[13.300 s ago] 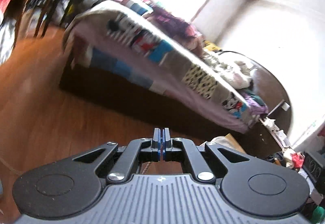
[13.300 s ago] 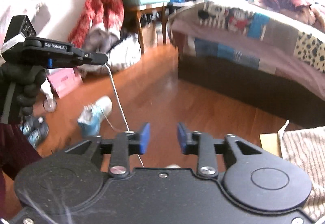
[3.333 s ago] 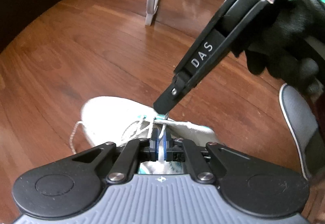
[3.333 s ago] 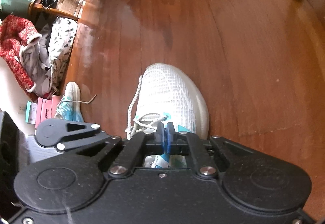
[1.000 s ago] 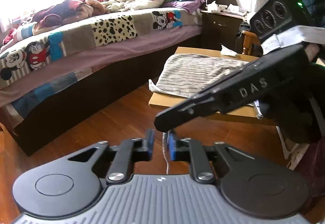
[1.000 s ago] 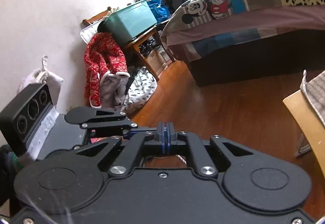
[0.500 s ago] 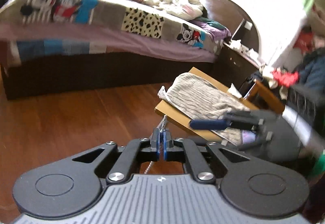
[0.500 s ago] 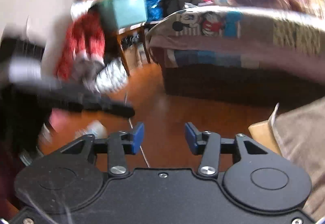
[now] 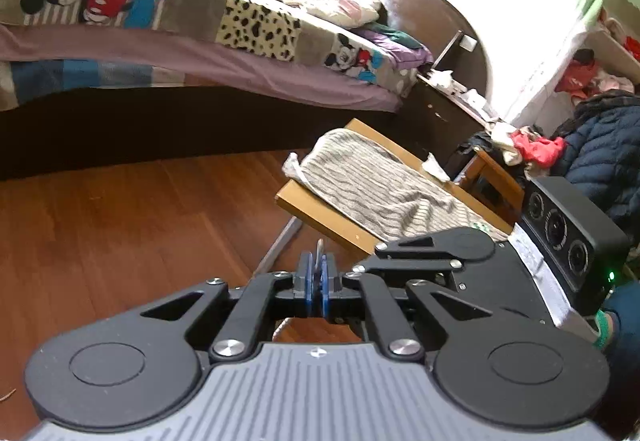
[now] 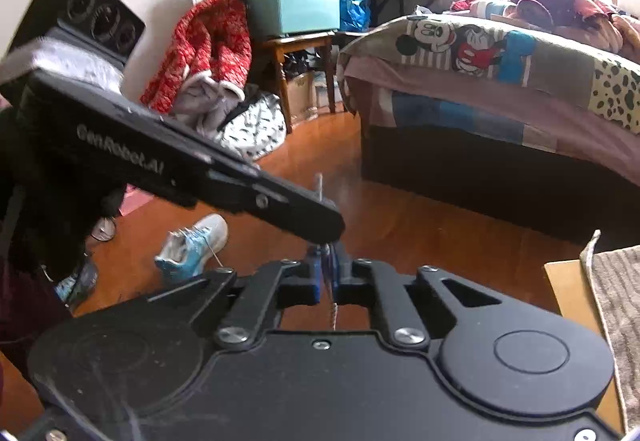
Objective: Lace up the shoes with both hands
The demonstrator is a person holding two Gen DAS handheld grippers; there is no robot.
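Left gripper (image 9: 315,283) clamped lace (image 9: 319,249) | right gripper (image 10: 327,273) closing on same lace below | risk: you pulled unevenly, lace slipped from one grip, tip frayed

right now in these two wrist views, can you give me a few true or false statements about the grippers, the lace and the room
1. The left gripper is shut on the white shoelace. True.
2. The right gripper stands wide open. False: its blue pads are together with lace between them.
3. A white and blue sneaker lies on the wooden floor. True.
4. The teal plastic bin sits on the bed. False: it sits on a wooden table.
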